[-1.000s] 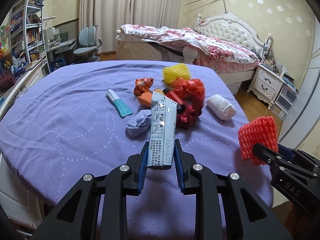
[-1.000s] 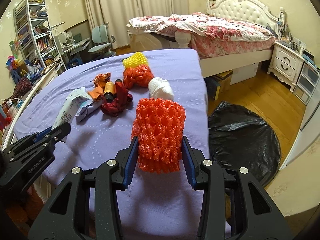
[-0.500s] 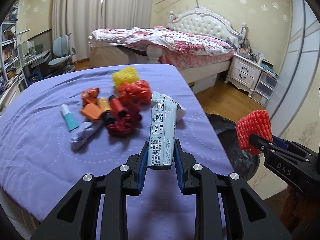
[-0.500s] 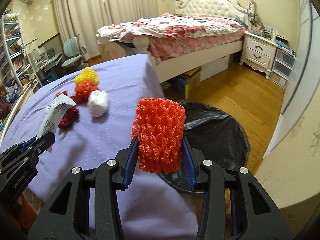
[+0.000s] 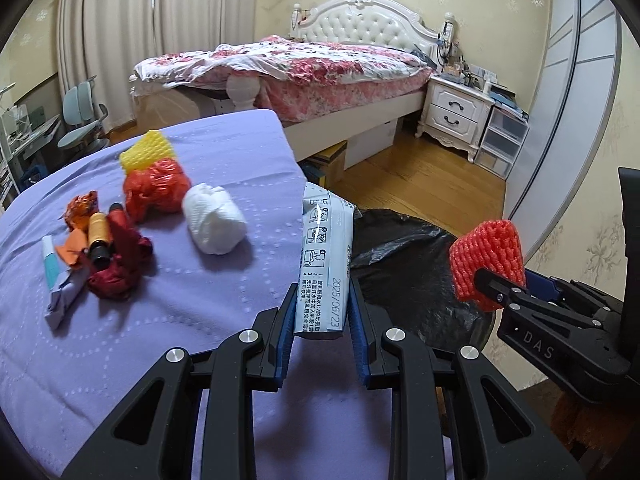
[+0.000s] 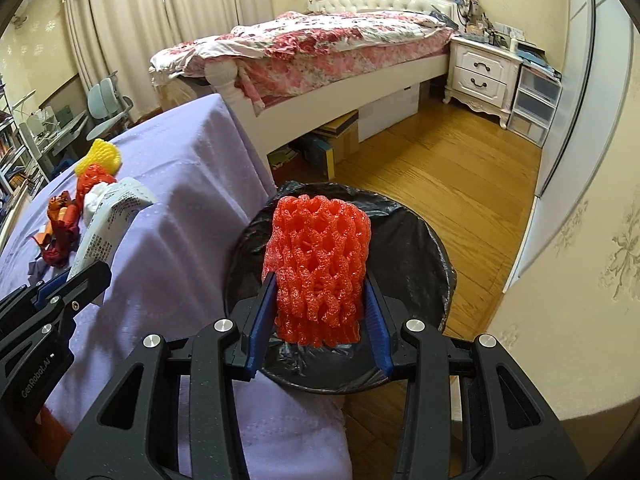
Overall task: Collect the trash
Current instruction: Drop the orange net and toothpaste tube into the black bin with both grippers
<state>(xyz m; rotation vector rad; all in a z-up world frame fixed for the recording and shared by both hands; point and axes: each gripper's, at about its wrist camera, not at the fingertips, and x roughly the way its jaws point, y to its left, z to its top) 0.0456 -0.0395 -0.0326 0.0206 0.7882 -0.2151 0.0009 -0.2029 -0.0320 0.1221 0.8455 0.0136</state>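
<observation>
Right wrist view: right gripper (image 6: 318, 300) clamps a red foam net (image 6: 318, 268) mid-frame over the black trash bag (image 6: 416, 248); left gripper (image 5: 322, 312) pinches a white packet (image 5: 324, 264).

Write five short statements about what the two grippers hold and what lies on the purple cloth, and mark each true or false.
1. The right gripper is shut on a red foam net. True.
2. The left gripper is empty. False: it is shut on a white printed packet.
3. The black-lined trash bin stands on the wooden floor beside the purple cloth. True.
4. The white paper wad already lies in the bin. False: it lies on the purple cloth.
5. A yellow foam net lies on the cloth behind a crumpled red bag. True.
</observation>
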